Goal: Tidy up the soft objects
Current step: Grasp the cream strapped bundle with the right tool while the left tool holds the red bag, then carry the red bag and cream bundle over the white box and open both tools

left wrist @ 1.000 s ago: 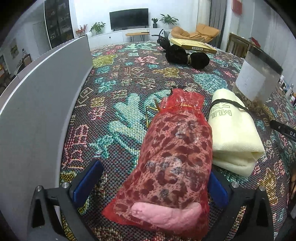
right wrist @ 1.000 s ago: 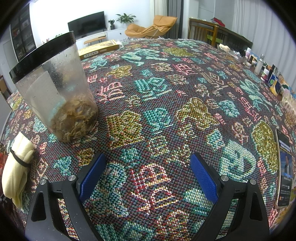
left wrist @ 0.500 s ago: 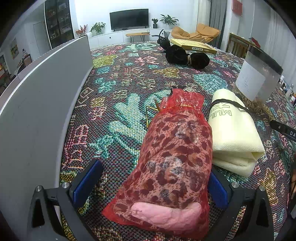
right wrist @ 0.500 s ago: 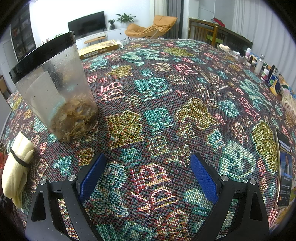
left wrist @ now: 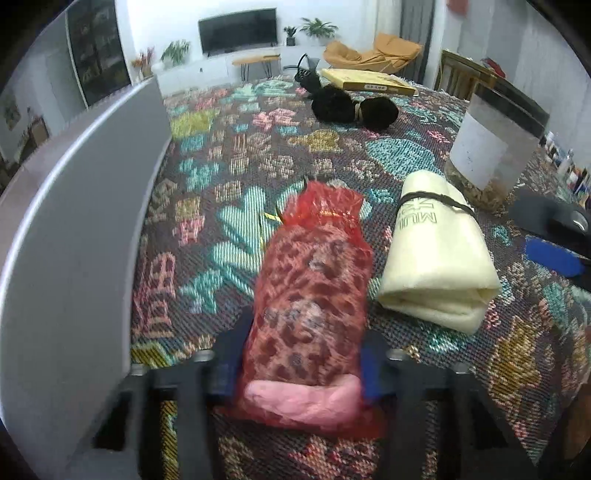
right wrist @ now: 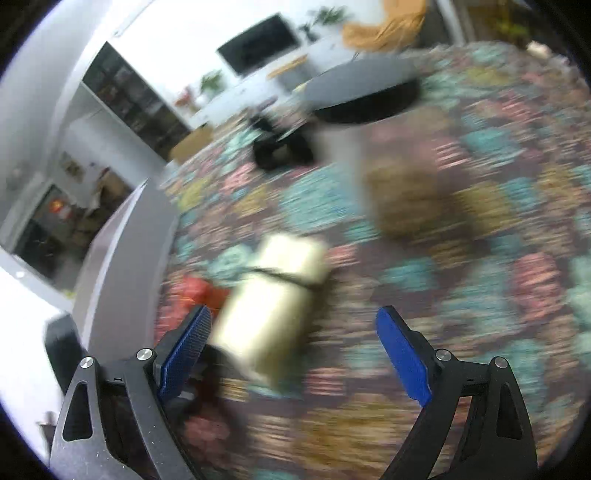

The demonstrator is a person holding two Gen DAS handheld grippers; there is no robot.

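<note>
On the patterned cloth [left wrist: 229, 173], the left gripper [left wrist: 299, 365] has just closed, pinching the red mesh bag [left wrist: 310, 295]; the right gripper [right wrist: 291, 350] gapes wide.

A white back wall carries a dark flat television [left wrist: 238, 30] above a long low white cabinet [left wrist: 221, 70], with potted plants [left wrist: 319, 26] on it and a small wooden bench [left wrist: 258, 61] in front. To the right sits an orange lounge chair [left wrist: 373, 55] by grey curtains [left wrist: 417, 26], while a dark glass-fronted cabinet [left wrist: 96, 55] stands at the left. The tabletop [left wrist: 229, 155] is covered in a woven cloth of teal, pink and yellow motifs, under even indoor light.
</note>
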